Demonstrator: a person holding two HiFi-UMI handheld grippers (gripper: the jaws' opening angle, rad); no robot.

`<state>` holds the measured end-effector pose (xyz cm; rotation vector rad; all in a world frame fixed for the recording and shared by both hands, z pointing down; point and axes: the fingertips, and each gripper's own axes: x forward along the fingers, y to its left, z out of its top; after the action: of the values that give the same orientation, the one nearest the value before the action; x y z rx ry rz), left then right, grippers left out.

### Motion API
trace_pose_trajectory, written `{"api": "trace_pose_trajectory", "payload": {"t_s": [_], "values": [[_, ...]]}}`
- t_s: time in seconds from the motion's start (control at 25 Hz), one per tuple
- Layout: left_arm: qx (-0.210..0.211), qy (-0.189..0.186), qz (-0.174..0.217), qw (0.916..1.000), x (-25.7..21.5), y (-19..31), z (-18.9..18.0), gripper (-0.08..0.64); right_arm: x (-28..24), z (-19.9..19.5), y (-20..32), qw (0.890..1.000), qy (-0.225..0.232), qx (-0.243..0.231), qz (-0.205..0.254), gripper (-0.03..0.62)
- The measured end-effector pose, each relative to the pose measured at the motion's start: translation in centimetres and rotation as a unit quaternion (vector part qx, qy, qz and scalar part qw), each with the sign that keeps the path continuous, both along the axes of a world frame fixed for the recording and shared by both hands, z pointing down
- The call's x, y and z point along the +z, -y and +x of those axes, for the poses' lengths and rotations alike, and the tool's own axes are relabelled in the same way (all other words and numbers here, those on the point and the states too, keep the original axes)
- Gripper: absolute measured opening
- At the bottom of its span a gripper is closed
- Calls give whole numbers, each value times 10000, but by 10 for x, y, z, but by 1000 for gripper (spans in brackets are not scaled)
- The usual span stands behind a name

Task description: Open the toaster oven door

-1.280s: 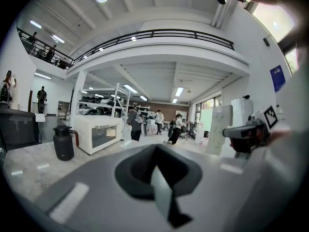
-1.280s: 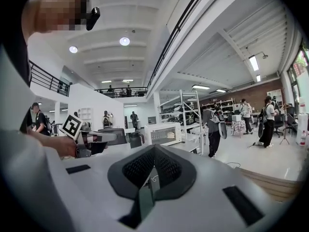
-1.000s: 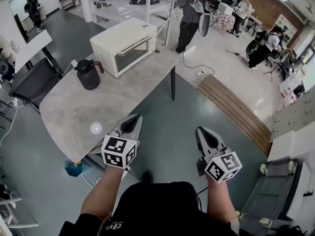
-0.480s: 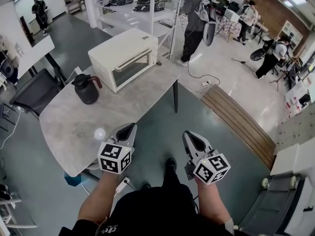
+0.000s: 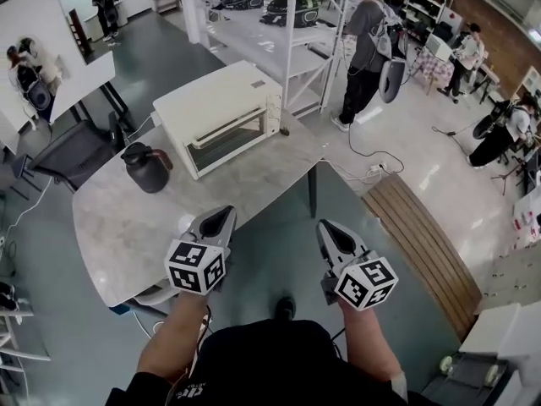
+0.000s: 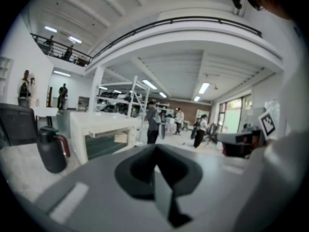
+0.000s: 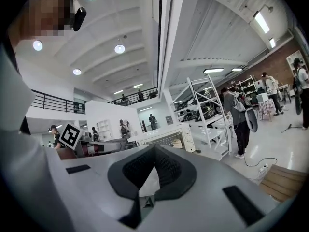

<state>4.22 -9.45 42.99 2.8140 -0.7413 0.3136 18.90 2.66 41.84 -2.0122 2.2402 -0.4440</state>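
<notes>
Toaster oven [image 5: 221,117] is noted at far end of surface [image 5: 127,227], door [image 5: 226,139] shut, contents not discernible; black jug [image 5: 145,167] just beside it. Left tongs [image 5: 221,213] and right tongs [image 5: 328,227] are pressed together, empty.

toaster oven [image 5: 221,112] on table [image 5: 122,227] | jug [image 5: 145,167] left of it | shelving [image 5: 254,32] behind

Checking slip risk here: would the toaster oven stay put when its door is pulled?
Likely no tipping: the toaster oven looks boxy and broad-based. It may slide a little, since the table top looks smooth and polished.
</notes>
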Motion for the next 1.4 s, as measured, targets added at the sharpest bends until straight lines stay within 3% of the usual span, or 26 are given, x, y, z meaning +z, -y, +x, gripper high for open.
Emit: {"api": "trace_pose_trajectory", "payload": {"t_s": [0.28,0.52,0.84,1.08,1.24,1.4], "values": [[-546,42,-41,9985,-3,23,21,8,16,22,35,9974,174,-673,-207,-6],[-945,137,-213,9952,16,47,15,8,33,16,65,9924,324,-1123,-396,-6],[-1404,-8,-337,9895,21,104,-6,8,31,12,134,9877,134,-1442,-590,-6],[-1522,-156,-351,9876,18,161,-23,8,30,11,197,9863,8,-1437,-812,-6],[-1464,83,-86,9892,12,198,-24,11,26,15,240,9857,-172,-1409,-903,-6],[-1434,341,-327,9885,27,224,-17,59,34,40,283,9877,-216,-1043,-1148,-5]]}}
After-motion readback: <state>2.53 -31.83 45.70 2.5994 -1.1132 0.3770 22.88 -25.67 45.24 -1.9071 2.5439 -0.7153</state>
